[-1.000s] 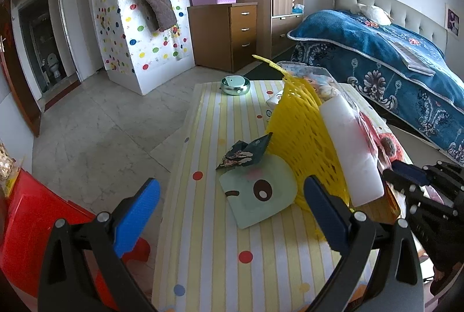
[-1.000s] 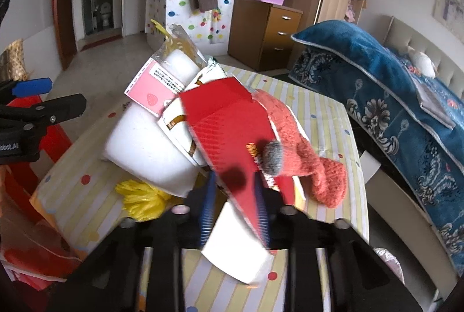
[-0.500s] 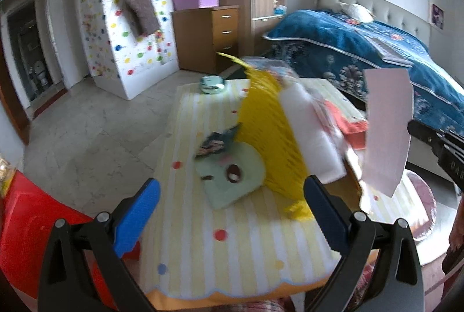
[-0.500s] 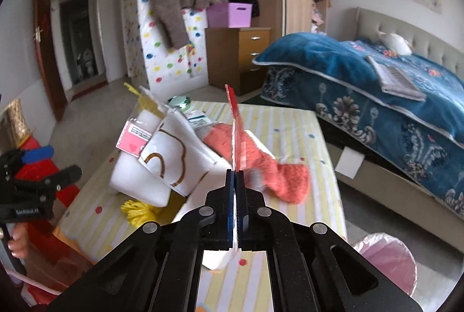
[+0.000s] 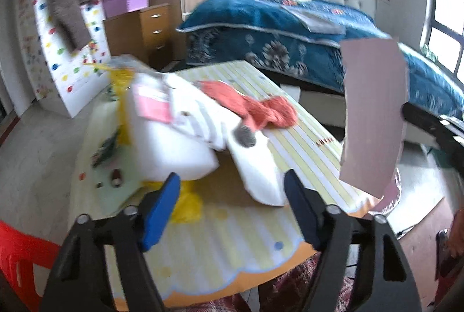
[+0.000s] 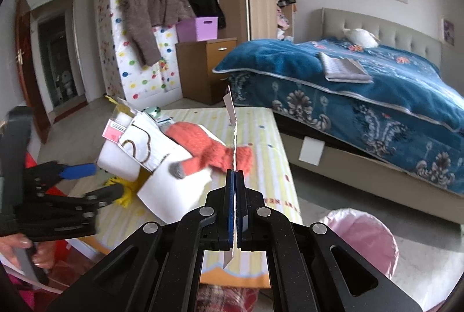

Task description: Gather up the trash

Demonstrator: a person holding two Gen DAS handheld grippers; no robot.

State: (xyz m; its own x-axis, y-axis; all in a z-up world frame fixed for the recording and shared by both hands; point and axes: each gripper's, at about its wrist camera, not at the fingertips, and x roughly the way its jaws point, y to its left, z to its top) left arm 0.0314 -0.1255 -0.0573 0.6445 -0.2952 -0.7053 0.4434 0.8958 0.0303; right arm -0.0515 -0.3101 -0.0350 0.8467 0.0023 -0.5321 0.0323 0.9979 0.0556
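Note:
My right gripper (image 6: 234,175) is shut on a flat card, seen edge-on (image 6: 233,126) in its own view. In the left wrist view the card (image 5: 372,114) hangs as a pale pink-grey sheet off the table's right side. My left gripper (image 5: 232,196) is open and empty above the near end of the striped table (image 5: 232,239). On the table lie white foam blocks (image 5: 171,143), a yellow net (image 5: 185,204), an orange knit piece (image 5: 255,106) and a small wrapper (image 5: 104,149). A pink-lined bin (image 6: 362,236) stands on the floor beside the table.
A blue-covered bed (image 6: 362,85) runs along the right. A red chair (image 5: 20,251) is at the left of the table. A wooden drawer unit (image 6: 206,68) with a purple basket and a dotted panel stand at the back.
My right gripper has lifted the card away from the pile and swung it right, off the table's side. My left gripper has moved back and turned right.

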